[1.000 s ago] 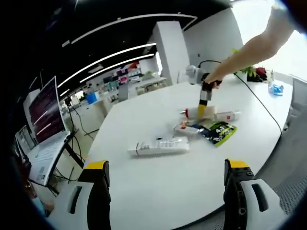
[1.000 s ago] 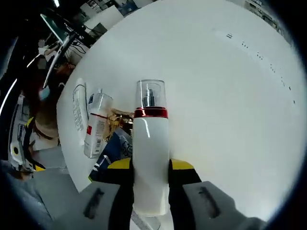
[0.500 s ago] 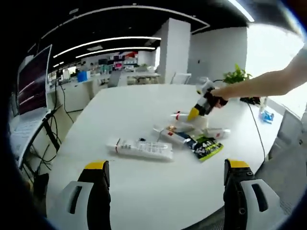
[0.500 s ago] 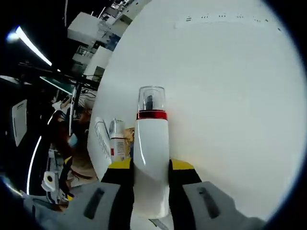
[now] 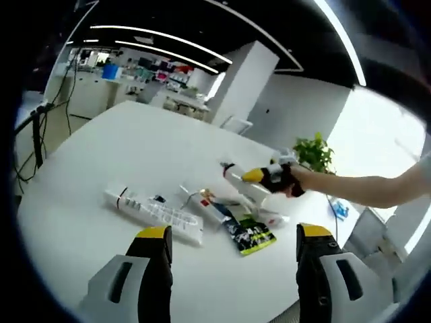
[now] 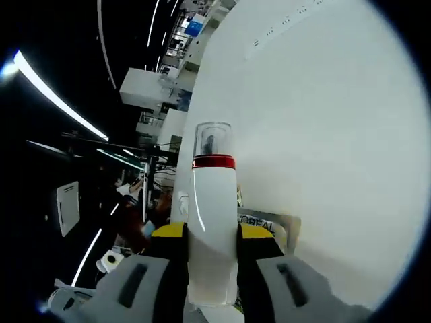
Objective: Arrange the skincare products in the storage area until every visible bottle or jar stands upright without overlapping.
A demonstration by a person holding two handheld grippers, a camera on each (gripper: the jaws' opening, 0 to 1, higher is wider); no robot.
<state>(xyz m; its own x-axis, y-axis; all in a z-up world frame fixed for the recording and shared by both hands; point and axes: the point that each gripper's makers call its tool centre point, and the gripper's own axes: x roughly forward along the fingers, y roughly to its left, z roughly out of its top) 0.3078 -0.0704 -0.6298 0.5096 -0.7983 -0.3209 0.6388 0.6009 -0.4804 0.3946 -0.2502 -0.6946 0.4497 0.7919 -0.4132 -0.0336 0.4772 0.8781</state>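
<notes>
Two tongs: we are pinching the white bottle [image 6: 213, 222] in the right tongs [image 6: 212, 232]; left tongs [image 5: 232, 235] spread.
Bottle axis: we are holding it tilted above the tabletop [image 5: 87, 155], far of the left tongs.

On the tabletop [image 5: 81, 168] a long box [image 5: 153, 214] lay flat nearest my left tool [image 5: 232, 245], with a tube [image 5: 217, 210] and a flat sachet [image 5: 248, 235] just beside it toward the far right edge. Behind those, my right tool [image 5: 261, 176] held a pump bottle [image 5: 240, 185] above the cluster, tilted over. A potted plant [image 5: 314, 153] stood near the tabletop's far edge. In the right gripper view, the bottle [image 6: 213, 222] sat between my tool's jaws, a carton [image 6: 269, 224] lying behind it.
</notes>
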